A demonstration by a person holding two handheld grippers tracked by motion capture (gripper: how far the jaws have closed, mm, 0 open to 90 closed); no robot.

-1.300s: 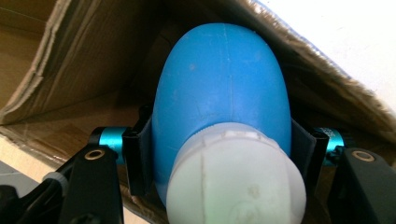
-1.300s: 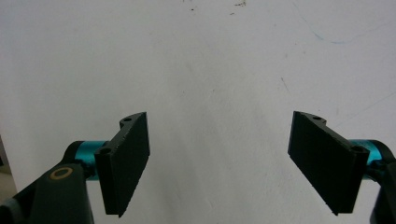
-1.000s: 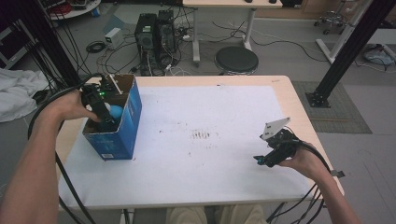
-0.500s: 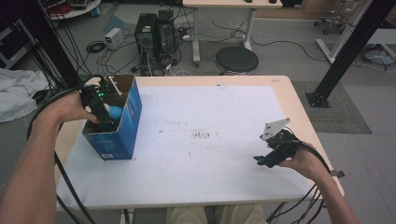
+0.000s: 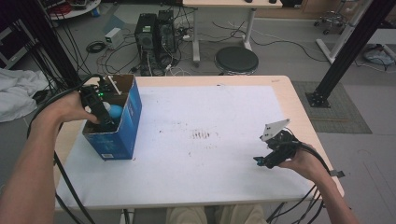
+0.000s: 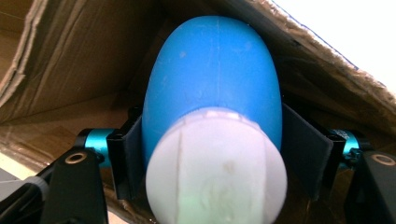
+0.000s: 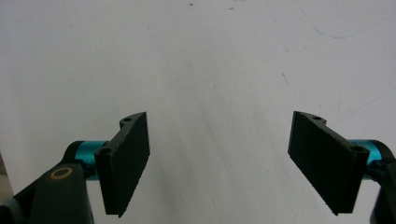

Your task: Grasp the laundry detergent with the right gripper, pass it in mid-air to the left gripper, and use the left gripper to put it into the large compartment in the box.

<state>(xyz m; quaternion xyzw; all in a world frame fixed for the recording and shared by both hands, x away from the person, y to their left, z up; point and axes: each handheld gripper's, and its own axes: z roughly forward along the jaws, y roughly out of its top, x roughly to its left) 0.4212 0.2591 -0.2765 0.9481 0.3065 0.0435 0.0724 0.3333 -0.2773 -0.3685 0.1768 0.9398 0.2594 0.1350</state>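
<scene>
The left gripper (image 5: pixel 103 116) is reaching down into the open blue box (image 5: pixel 125 133) at the left side of the table (image 5: pixel 289 100), and its jaws are clamping a blue and white bottle (image 6: pixel 212 126) between them. In the left gripper view the bottle is sitting squarely between the two black jaws, white end toward the camera and blue end pointing away toward the cardboard wall of the box beyond the jaw tips.

Judging by this, the step in hand is either setting the bottle into the box or lifting it out; the pictures are not telling which. Either way, the hand is best keeping the jaws pressed evenly on both flanks of the rounded body, since a smooth curved shape can squirt forward out of a loose grip. It is also wise to be moving straight along the box opening, keeping the blue end and the jaw tips off the cardboard flap just ahead of them.

The right gripper (image 5: pixel 270 158) is resting low over the bare white tabletop well apart from the box, its jaws standing wide apart with nothing between them.
</scene>
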